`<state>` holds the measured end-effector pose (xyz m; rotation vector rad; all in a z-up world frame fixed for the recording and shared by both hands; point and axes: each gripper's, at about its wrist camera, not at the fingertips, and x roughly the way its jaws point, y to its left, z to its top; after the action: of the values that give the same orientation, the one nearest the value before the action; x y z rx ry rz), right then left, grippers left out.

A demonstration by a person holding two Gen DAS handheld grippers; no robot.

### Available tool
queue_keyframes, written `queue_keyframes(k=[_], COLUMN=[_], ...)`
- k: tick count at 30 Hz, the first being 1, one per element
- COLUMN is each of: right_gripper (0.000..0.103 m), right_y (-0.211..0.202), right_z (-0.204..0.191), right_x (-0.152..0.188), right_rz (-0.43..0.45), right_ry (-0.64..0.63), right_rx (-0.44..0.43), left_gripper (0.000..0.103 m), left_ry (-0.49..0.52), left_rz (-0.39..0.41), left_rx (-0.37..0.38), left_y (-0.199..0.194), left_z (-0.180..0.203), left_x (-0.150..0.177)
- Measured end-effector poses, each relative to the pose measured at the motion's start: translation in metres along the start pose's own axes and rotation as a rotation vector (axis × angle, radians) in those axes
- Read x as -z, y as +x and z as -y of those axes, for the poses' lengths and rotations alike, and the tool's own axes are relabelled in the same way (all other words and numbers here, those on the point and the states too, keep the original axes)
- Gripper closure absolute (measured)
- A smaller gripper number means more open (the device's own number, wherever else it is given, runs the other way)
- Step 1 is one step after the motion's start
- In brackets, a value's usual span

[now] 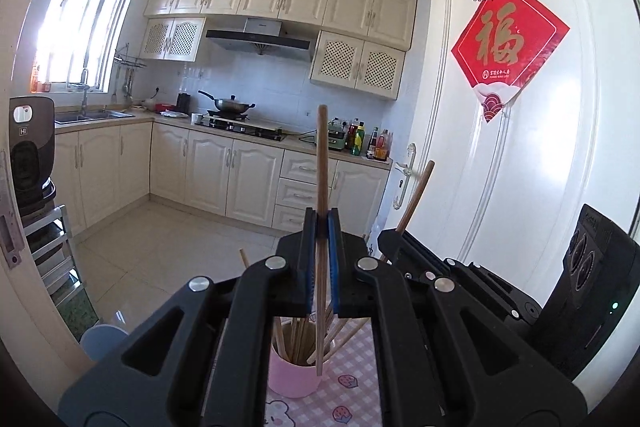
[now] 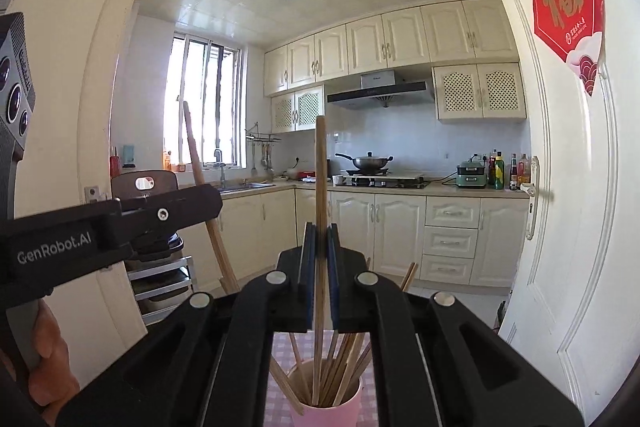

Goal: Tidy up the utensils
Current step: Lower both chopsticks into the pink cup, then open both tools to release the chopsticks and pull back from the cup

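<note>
A pink cup (image 1: 294, 379) stands on a pink checked tablecloth (image 1: 352, 367) and holds several wooden chopsticks (image 1: 300, 339). My left gripper (image 1: 322, 227) is shut on one upright chopstick (image 1: 322, 155), whose lower tip hangs at the cup's front rim. My right gripper (image 2: 320, 239) is shut on another upright chopstick (image 2: 320, 167), whose lower end reaches down into the same cup (image 2: 326, 411). The right gripper (image 1: 394, 233) with its chopstick also shows in the left wrist view, close to the right. The left gripper (image 2: 208, 199) shows at the left of the right wrist view.
A white door (image 1: 520, 147) with a red paper sign stands close on the right. A door frame (image 2: 104, 107) and a metal rack with an appliance (image 1: 32, 155) are on the left. A blue container (image 1: 102, 341) sits low left. Kitchen cabinets (image 1: 240, 175) lie beyond.
</note>
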<state>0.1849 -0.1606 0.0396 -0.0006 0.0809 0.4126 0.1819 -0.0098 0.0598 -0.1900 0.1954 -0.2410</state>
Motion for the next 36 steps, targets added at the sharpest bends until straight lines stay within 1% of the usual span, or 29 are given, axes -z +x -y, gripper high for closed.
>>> queue_keyframes(k=[4, 6, 9, 12, 14, 17, 19, 21, 26, 28, 33, 36], right_gripper=[0.099, 0.099, 0.099, 0.099, 0.099, 0.099, 0.099, 0.099, 0.099, 0.099, 0.099, 0.098], right_y=[0.002, 0.003, 0.004, 0.006, 0.007, 0.007, 0.008, 0.008, 0.011, 0.010, 0.009, 0.008], right_z=[0.001, 0.001, 0.003, 0.004, 0.004, 0.003, 0.003, 0.001, -0.001, -0.002, -0.003, -0.002], right_x=[0.003, 0.004, 0.007, 0.010, 0.012, 0.015, 0.017, 0.019, 0.027, 0.031, 0.034, 0.034], right_rz=[-0.002, -0.013, -0.019, -0.027, -0.032, -0.042, -0.051, -0.058, -0.088, -0.097, -0.116, -0.123], right_ry=[-0.011, -0.022, -0.014, -0.009, -0.008, -0.008, -0.009, -0.011, -0.006, -0.003, -0.004, 0.006], right_rx=[0.004, 0.003, 0.003, 0.001, 0.002, -0.003, -0.008, -0.010, -0.020, -0.022, -0.019, -0.014], left_gripper=[0.097, 0.097, 0.097, 0.097, 0.097, 0.097, 0.097, 0.097, 0.097, 0.097, 0.097, 0.096], left_ry=[-0.008, -0.017, -0.020, 0.005, 0.012, 0.002, 0.003, 0.009, 0.044, 0.046, 0.058, 0.064], left_rz=[-0.002, -0.005, 0.015, 0.051, 0.055, 0.055, 0.031, 0.024, -0.058, -0.090, -0.117, -0.165], left_rx=[-0.017, -0.011, -0.025, -0.056, -0.066, -0.055, -0.048, -0.051, -0.057, -0.046, -0.048, -0.044], left_y=[0.009, 0.013, 0.014, 0.014, 0.017, 0.020, 0.025, 0.027, 0.040, 0.042, 0.043, 0.048], left_z=[-0.006, -0.006, -0.007, -0.005, -0.005, -0.008, -0.009, -0.009, -0.010, -0.012, -0.013, -0.015], left_x=[0.008, 0.008, 0.005, 0.005, 0.006, 0.011, 0.017, 0.024, 0.042, 0.049, 0.061, 0.065])
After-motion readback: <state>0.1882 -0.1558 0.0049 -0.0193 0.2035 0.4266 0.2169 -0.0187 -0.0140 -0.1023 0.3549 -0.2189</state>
